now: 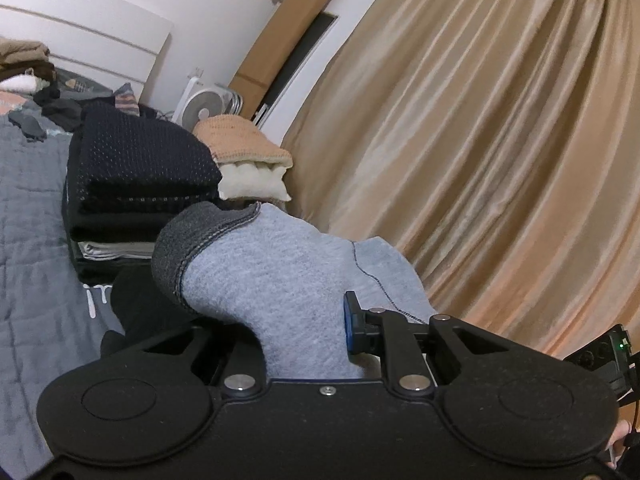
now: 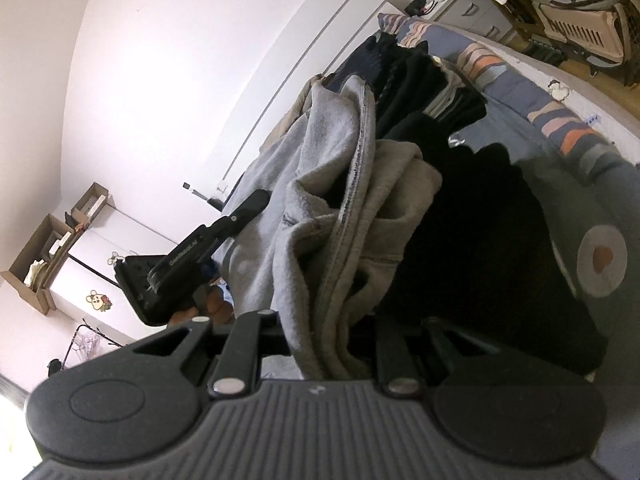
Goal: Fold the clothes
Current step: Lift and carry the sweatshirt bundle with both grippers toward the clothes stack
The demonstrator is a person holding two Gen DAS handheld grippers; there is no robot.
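While two grippers, left gripper and right gripper, clamp one grey garment, one folded stack beside.

Small white lettering on the left gripper arm at left, too blurred to read. White strokes on grey bedspread, illegible.

Bedroom, domestic. Bed with grey quilted cover at 9 o'clock; white headboard at 10; stack of folded clothes near centre; gold curtain at 2 to 3; small white fan at 11, against the wall.
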